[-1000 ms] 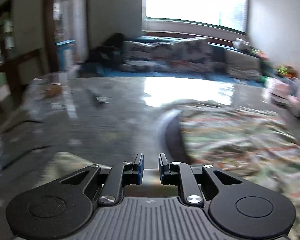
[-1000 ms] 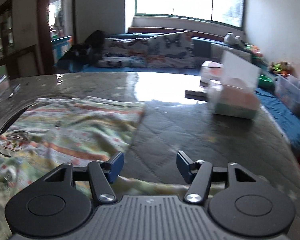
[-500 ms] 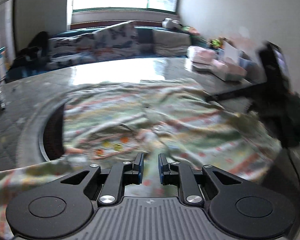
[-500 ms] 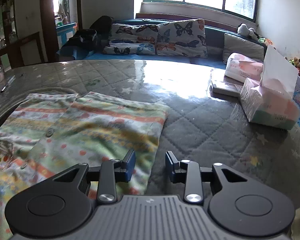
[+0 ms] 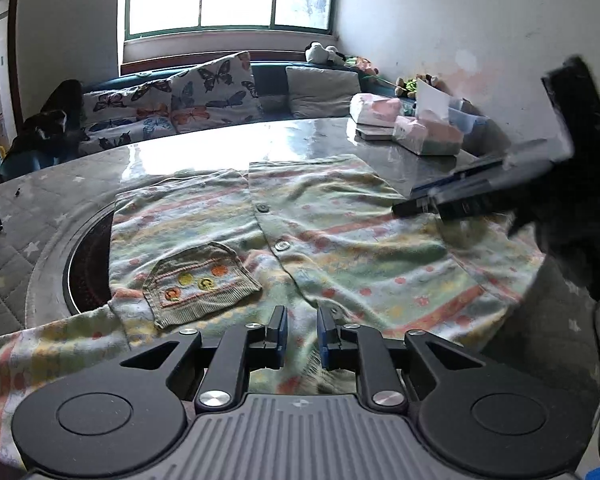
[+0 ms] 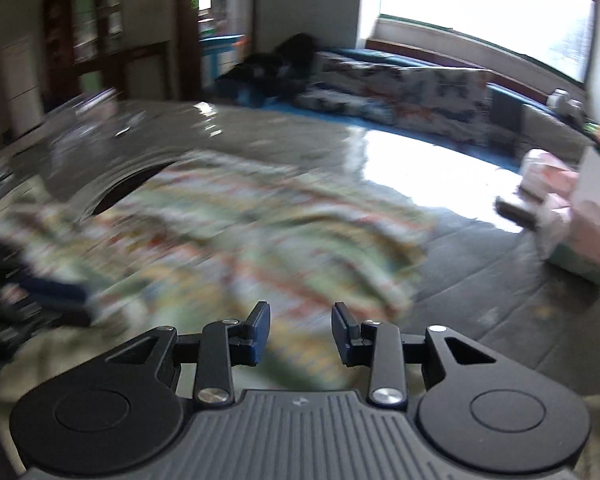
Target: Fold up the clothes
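At nine o'clock in the left wrist view, the grey quilted table cover with pale stars (image 5: pixel 16 240) has a glossy sheen, and a round dark recess ringed by a smooth grey rim (image 5: pixel 88 256) is sunk into it. Spread over the recess's right part and on toward three o'clock lies the soft, pale green knit cardigan with orange and yellow stripes (image 5: pixel 340 236). It is rumpled, its button placket runs from twelve o'clock down toward six, and a ribbed patch pocket with round coloured motifs (image 5: pixel 200 284) sits at about eight o'clock. At six o'clock the left gripper (image 5: pixel 302 332) hangs over the cardigan's near hem, its blue-padded jaws a narrow gap apart; whether they pinch cloth cannot be told. At three o'clock the black right gripper (image 5: pixel 460 196), blurred, reaches over the cardigan's right edge. At one o'clock stands a soft plastic-wrapped tissue pack with a white sheet sticking up (image 5: pixel 428 136).

In the blurred right wrist view, the right gripper's (image 6: pixel 301 336) jaws stand moderately apart over the cardigan (image 6: pixel 240 240), having closed partway in the last second; no cloth shows between them.
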Available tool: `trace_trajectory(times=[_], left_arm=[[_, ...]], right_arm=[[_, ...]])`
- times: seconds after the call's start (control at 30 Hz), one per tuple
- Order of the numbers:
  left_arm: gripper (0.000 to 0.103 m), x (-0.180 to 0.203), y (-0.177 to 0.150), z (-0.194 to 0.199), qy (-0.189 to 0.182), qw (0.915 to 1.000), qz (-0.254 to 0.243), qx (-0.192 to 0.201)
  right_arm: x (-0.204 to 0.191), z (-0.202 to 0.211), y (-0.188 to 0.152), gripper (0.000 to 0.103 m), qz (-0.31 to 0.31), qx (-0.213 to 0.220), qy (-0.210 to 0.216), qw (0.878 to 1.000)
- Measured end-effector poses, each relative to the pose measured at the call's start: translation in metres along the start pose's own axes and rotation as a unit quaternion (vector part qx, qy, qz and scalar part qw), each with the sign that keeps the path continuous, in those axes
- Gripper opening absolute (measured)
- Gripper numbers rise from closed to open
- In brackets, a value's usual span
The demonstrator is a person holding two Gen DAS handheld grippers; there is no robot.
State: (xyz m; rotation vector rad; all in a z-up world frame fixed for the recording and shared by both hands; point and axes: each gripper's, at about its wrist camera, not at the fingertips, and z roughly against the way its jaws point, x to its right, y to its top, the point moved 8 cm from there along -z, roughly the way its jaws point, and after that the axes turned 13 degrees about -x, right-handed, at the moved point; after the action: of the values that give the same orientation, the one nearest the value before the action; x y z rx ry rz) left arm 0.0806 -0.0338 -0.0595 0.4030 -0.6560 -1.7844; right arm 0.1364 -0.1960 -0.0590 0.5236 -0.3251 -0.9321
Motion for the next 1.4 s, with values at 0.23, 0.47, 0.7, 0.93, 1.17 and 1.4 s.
trace_trajectory(times=[0.23,0.47,0.7,0.93,1.17,1.4], left_arm=[[0.017,-0.004,-0.009,0.003,-0.007,0.9998,0.019,0.000],[0.017,-0.019,-0.014,0.026,-0.001,0.9987,0.048,0.014],[0.021,-0.017,-0.029,0.044,-0.003,0.9987,0.047,0.019],[0.024,-0.009,-0.035,0.055,-0.012,0.9991,0.034,0.025],[0.028,0.012,-0.038,0.056,-0.025,0.9993,-0.015,0.024],[0.038,0.040,-0.042,0.037,-0.021,0.9951,-0.097,0.005]], right_arm=[[-0.056,0.018,-0.030,0.034,0.046,-0.003,0.044,0.998],[-0.100,0.034,-0.046,0.034,0.086,-0.002,0.086,0.993],[-0.127,0.032,-0.053,0.034,0.108,0.009,0.086,0.990],[-0.137,0.023,-0.053,0.032,0.121,0.006,0.084,0.989],[-0.124,0.040,-0.047,0.004,0.102,0.014,0.088,0.991],[-0.102,0.060,-0.038,0.003,0.072,0.028,0.086,0.993]])
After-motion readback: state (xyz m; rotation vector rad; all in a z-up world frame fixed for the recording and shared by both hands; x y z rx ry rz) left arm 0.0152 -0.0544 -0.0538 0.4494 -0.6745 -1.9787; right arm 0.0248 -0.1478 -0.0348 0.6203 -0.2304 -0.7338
